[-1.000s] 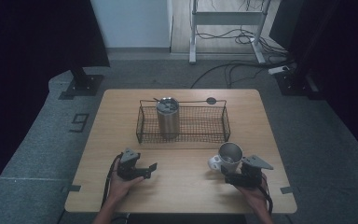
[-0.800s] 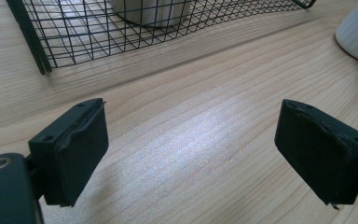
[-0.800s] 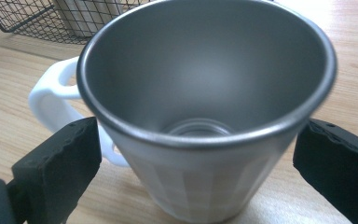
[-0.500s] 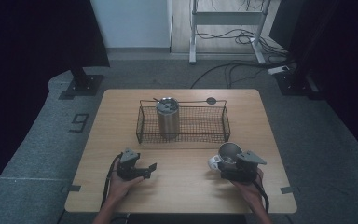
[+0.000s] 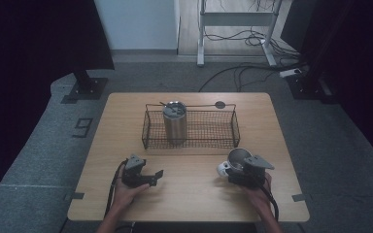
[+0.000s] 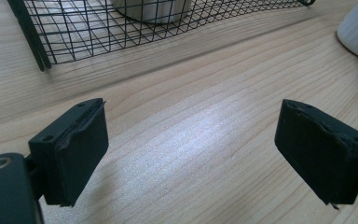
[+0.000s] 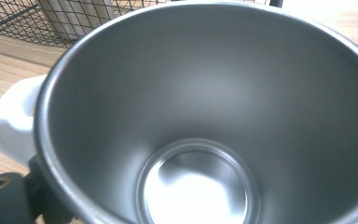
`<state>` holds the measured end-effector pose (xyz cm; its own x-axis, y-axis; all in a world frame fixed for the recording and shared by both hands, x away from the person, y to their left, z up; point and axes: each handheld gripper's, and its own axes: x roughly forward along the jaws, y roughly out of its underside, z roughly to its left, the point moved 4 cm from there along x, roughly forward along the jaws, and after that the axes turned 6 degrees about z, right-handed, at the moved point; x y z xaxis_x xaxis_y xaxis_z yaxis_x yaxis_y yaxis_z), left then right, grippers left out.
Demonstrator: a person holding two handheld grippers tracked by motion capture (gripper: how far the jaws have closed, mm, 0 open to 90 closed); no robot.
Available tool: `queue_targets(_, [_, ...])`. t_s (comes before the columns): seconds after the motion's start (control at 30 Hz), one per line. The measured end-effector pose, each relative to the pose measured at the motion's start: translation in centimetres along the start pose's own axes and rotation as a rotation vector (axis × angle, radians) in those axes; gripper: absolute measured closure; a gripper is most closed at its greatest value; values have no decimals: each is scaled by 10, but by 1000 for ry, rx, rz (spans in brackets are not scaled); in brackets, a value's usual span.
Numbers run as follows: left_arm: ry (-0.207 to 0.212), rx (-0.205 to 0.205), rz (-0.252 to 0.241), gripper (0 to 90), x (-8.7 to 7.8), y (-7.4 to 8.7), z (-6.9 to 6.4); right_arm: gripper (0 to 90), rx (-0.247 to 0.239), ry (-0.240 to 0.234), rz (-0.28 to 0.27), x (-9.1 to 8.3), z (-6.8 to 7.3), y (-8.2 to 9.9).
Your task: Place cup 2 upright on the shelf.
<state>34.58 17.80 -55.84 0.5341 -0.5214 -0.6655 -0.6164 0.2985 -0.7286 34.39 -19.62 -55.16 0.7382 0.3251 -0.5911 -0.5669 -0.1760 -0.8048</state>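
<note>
A person sits at a pale wooden table (image 5: 194,199). A tall brushed-steel tumbler (image 5: 175,121) already stands upright in the black wire basket (image 5: 223,128). A steel-lined mug (image 5: 237,158) with a white handle sits in front of the basket, seemingly yet to go in. The right gripper (image 5: 240,171) is at the mug; I cannot tell whether it grips. The left gripper (image 5: 148,175) rests nearby, jaws apart and empty.

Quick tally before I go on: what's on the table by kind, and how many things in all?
Wire basket: 1
Steel tumbler, standing in the basket: 1
Mug, white outside and steel inside, at the right gripper: 1
Small dark disc behind the basket: 1
Total: 4 things, not counting the two grippers.
</note>
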Motion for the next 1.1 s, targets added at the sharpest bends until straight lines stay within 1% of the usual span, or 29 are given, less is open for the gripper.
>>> queue_targets(0.2, [-2,1,5,98,1,1,0,74,-21,-1,5,0,-1,0])
queue_targets(0.37, [-1,0,4,99,1,1,0,76,-20,1,6,-1,-1,0])
queue_targets(0.53, [-1,-2,6,99,1,1,1,77,-23,26,6,-2,-3,-1])
queue_targets(0.67, [-2,-2,11,99,2,1,1,77,3,13,-9,-7,-8,-3])
queue_targets(0.87, [-4,-5,13,99,2,1,1,77,12,10,-31,-15,-11,-9])
queue_targets(1.1, [-4,-12,13,99,2,1,2,77,28,-13,-53,-23,-11,-18])
